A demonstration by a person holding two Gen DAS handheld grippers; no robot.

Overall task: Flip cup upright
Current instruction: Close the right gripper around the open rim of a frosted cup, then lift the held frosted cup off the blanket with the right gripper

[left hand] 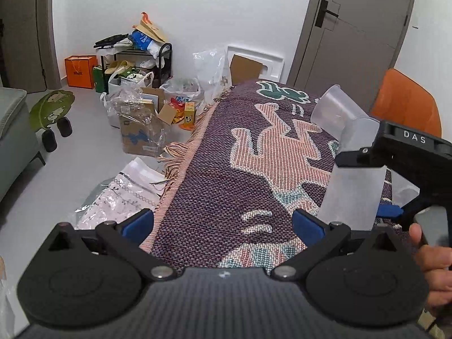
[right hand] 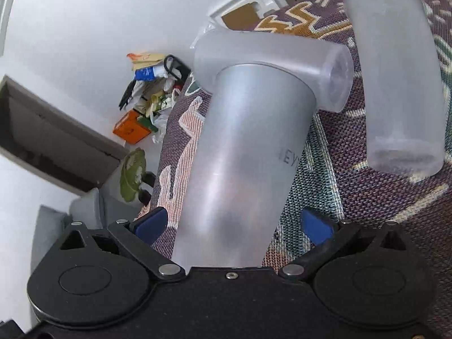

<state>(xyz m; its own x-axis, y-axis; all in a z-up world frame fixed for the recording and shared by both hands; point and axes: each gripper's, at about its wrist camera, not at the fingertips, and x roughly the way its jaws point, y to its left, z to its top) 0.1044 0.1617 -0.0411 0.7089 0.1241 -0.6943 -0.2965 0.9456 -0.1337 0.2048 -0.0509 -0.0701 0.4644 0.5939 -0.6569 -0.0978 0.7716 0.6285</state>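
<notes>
1. Frosted translucent plastic cup (right hand: 240, 155) sits between the blue pads of the right claw (right hand: 234, 223); whether the pads (right hand: 149, 223) actually press it I cannot tell.
2. That cup is tilted above the woven patterned cloth (right hand: 353, 197) covering the desk, its far end close to a second frosted cup (right hand: 271, 56) lying on its side.
3. A third frosted cup (right hand: 395, 70) lies on the cloth to the right.
4. Left claw (left hand: 223, 224) is released, jaws spread wide over the cloth's fringed edge (left hand: 180, 169), gripping nothing.
5. From the left wrist view, the held cup (left hand: 353, 192) shows at right beside the right claw's black body (left hand: 409, 152).
</notes>
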